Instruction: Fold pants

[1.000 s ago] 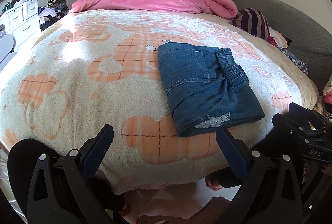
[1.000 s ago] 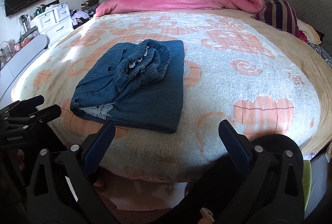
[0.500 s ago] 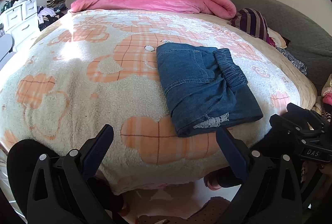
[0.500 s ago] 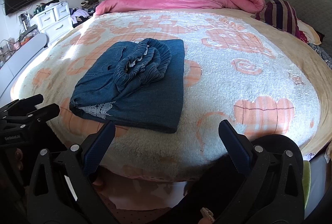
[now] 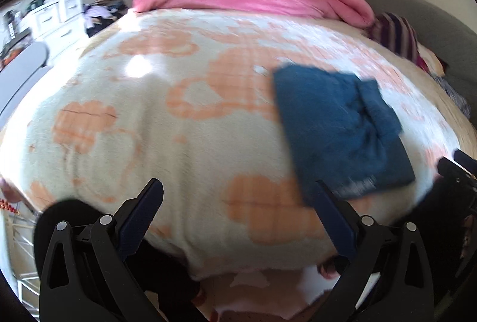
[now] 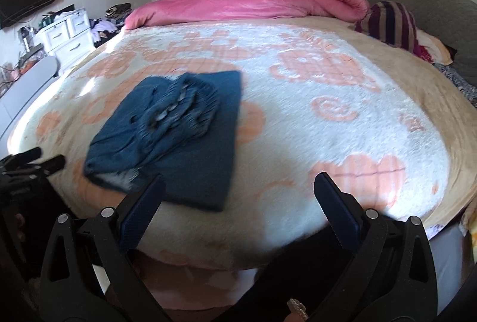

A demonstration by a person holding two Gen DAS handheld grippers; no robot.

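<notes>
The blue denim pants [image 5: 340, 125] lie folded in a compact rectangle on the bed, near its front edge; they also show in the right wrist view [image 6: 173, 131], with the gathered waistband on top. My left gripper [image 5: 238, 208] is open and empty, held off the bed's front edge, left of the pants. My right gripper [image 6: 238, 200] is open and empty, also off the front edge, right of the pants. Each gripper shows at the edge of the other's view. Both views are blurred.
The bed carries a cream blanket with orange patterns [image 6: 328, 101]. A pink duvet [image 6: 247, 3] is bunched at the far side and a striped pillow [image 6: 390, 24] lies at the right. White drawers [image 6: 68, 36] stand at the left, wardrobes at the back.
Both grippers have swung while staying open: the left view has turned left, so the pants sit further right in it. The pants have not moved on the bed.
</notes>
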